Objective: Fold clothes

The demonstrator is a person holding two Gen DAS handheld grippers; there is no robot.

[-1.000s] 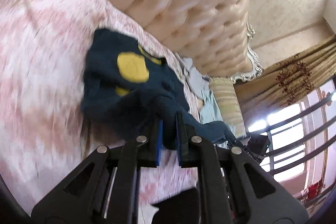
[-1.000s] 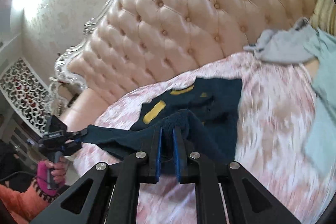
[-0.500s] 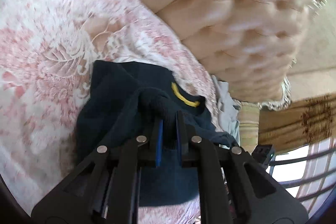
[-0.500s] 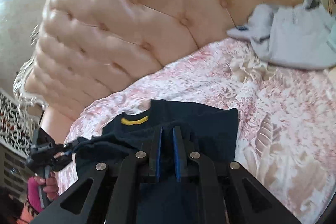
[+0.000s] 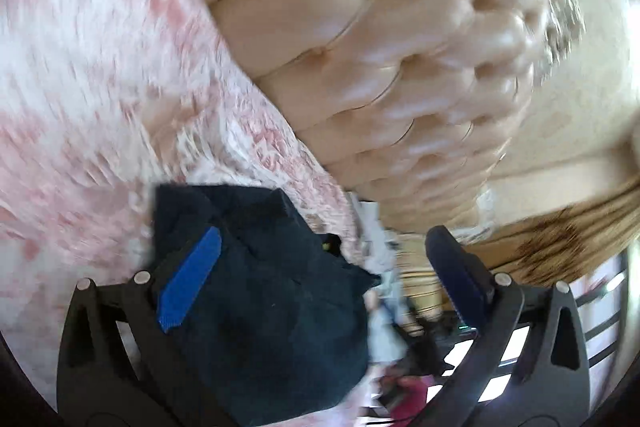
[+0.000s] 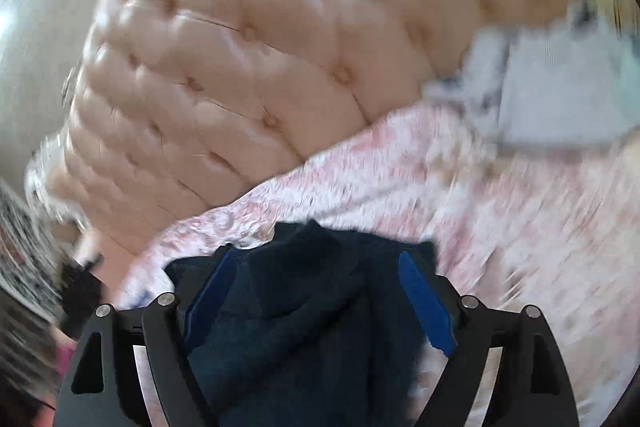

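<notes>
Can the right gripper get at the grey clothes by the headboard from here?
Probably yes: the right gripper is open above the navy garment, and only bare pink bedspread lies between it and the grey clothes.

A tufted peach headboard (image 5: 392, 39) rises behind the bed's pink floral bedspread (image 5: 92, 75), with a cream wall (image 5: 576, 123), golden curtains (image 5: 568, 239) and a bright window (image 5: 516, 339) beyond it.

Both views smear from motion. We can't read the bedspread (image 5: 100, 75) pattern. The sweater (image 6: 304, 327) runs off the bottom edge, its lower part unseen. Right of the sweater, the grey clothes (image 6: 560, 83) are blurred shapes. We can't make out the clutter (image 5: 404, 379) beyond the sweater.
</notes>
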